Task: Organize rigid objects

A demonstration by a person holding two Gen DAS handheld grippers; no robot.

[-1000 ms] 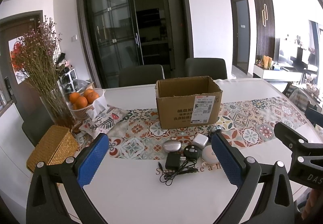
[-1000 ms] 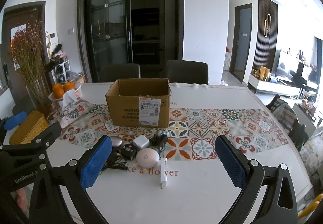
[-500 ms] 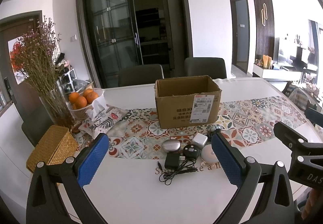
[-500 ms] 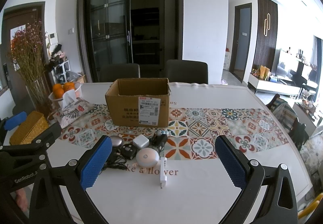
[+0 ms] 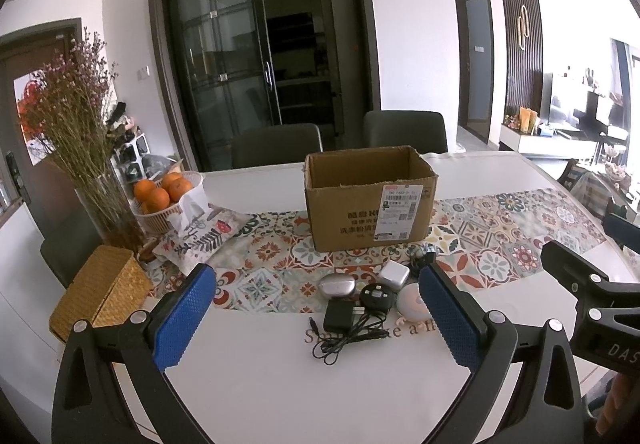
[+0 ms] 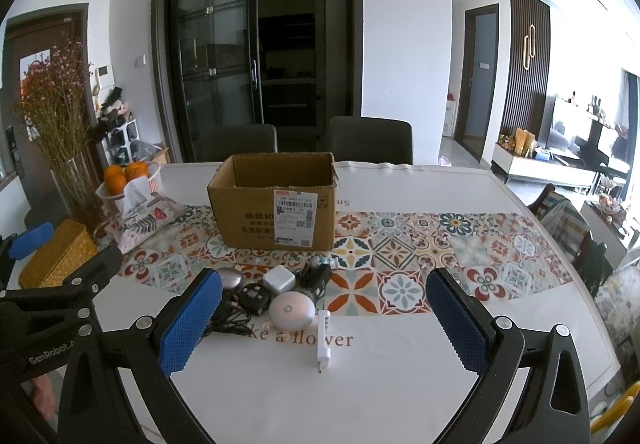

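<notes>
Both grippers, left (image 5: 316, 318) and right (image 6: 324, 320), hover low in frame with fingers apart, empty; gadgets (image 6: 276, 294) cluster mid-frame below the open box (image 6: 276, 203).

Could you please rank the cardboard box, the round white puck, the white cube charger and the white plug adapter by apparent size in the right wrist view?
1. cardboard box
2. round white puck
3. white plug adapter and white cube charger: alike; the adapter lies nearer, so unranked.

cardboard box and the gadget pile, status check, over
Left gripper and right gripper open, empty. Cardboard box upright, open. Gadget pile loose in front. Path clear.
</notes>
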